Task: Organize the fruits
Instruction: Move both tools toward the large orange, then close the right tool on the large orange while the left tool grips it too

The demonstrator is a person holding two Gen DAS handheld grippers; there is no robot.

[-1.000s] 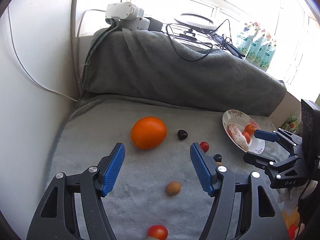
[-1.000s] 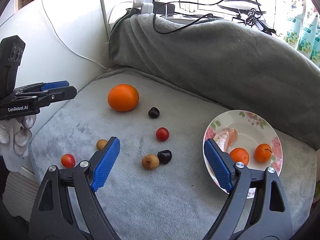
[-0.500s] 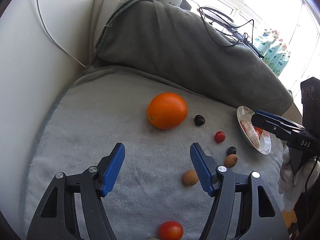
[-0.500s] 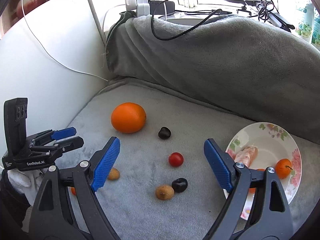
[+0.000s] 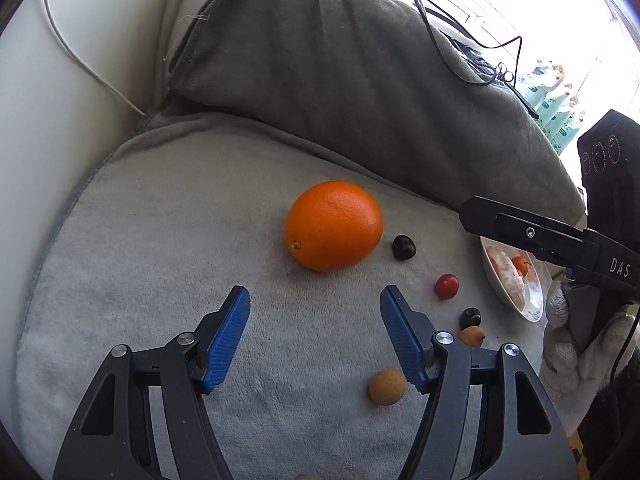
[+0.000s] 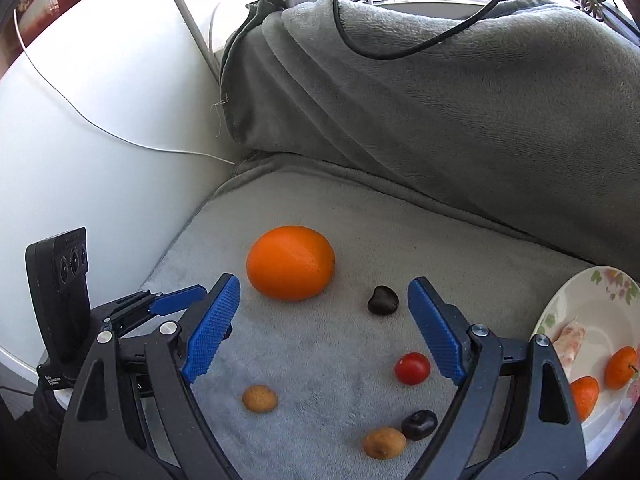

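A big orange (image 5: 333, 225) (image 6: 291, 263) lies on the grey towel (image 5: 160, 240), just beyond both grippers. My left gripper (image 5: 315, 300) is open and empty, a short way in front of the orange. My right gripper (image 6: 325, 290) is open wider, empty, hovering above the towel with the orange just past its left finger. Small fruits lie around: a dark cherry (image 5: 403, 247) (image 6: 383, 299), a red cherry tomato (image 5: 446, 286) (image 6: 412, 368), another dark cherry (image 5: 469, 317) (image 6: 419, 424), and two tan longans (image 5: 387, 386) (image 6: 260, 398) (image 6: 384, 443).
A flowered plate (image 6: 600, 312) (image 5: 532, 304) at the right holds two small mandarins (image 6: 620, 367) and a pink peeled piece (image 6: 570, 340). A rolled grey blanket (image 5: 360, 80) with black cables walls the back. A white wall (image 6: 100, 140) with a thin cord stands left.
Both grippers have moved in toward the orange, which is now larger and nearer in each view. The right one swung left, pushing the plate to the frame's edge. Neither opening changed.
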